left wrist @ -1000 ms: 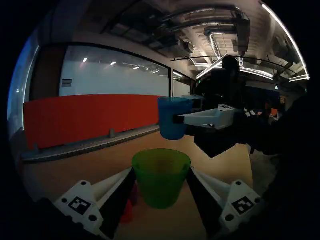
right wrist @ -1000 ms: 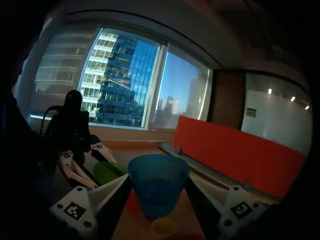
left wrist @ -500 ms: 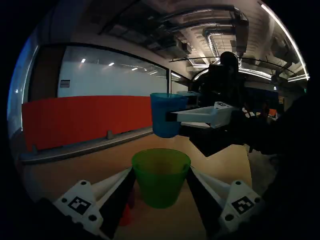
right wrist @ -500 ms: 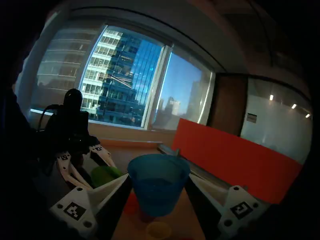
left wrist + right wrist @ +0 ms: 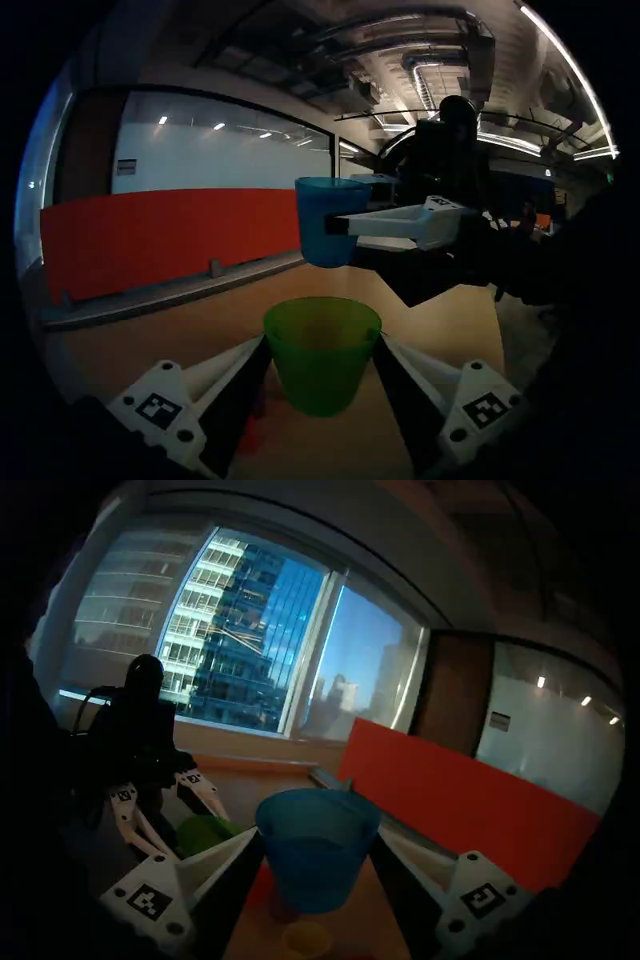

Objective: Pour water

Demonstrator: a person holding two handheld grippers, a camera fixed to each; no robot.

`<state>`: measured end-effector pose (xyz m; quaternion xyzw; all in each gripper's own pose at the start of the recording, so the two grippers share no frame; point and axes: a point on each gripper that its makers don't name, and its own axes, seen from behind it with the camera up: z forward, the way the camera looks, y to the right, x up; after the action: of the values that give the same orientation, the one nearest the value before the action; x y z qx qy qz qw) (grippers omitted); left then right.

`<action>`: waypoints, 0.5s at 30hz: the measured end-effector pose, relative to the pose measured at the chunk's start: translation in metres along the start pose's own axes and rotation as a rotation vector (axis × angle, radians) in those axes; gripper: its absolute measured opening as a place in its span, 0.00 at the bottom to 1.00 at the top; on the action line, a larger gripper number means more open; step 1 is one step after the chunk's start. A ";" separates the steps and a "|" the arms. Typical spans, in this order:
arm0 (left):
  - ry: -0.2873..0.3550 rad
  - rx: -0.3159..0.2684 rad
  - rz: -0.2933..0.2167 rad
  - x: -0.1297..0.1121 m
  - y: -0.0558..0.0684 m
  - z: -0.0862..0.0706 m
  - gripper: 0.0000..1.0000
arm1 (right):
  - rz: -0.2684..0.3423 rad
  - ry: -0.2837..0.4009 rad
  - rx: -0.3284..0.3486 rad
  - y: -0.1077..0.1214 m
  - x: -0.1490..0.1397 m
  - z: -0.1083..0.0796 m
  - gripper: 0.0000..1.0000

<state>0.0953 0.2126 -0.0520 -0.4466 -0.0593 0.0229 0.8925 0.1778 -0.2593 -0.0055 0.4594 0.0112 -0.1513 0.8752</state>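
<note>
A green cup stands upright between the fingers of my left gripper, which is shut on it above the wooden table. Beyond and above it hangs a blue cup, upright, with my right gripper reaching in from the right and shut on it. In the right gripper view the blue cup holds water and sits between the fingers of my right gripper. Lower at the left, the green cup shows in my left gripper, with a hand behind it.
A red cup and a yellow cup sit on the table below the blue cup. A long orange-red partition runs along the table's far edge. Large windows lie beyond the table.
In the left gripper view the blue cup has moved left and slightly up, staying upright, and now hangs closer over the green cup. The green cup has stayed put in its grip.
</note>
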 end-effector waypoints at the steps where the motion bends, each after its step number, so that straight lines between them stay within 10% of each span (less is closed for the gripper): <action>1: 0.000 0.000 0.000 0.000 0.000 0.001 0.86 | -0.002 0.000 -0.001 0.001 0.000 0.000 0.89; 15: -0.003 -0.010 0.002 0.000 0.006 0.008 0.86 | -0.043 0.001 -0.007 0.005 0.004 0.000 0.89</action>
<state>0.0940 0.2222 -0.0518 -0.4512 -0.0601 0.0243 0.8901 0.1830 -0.2576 -0.0020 0.4558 0.0220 -0.1701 0.8734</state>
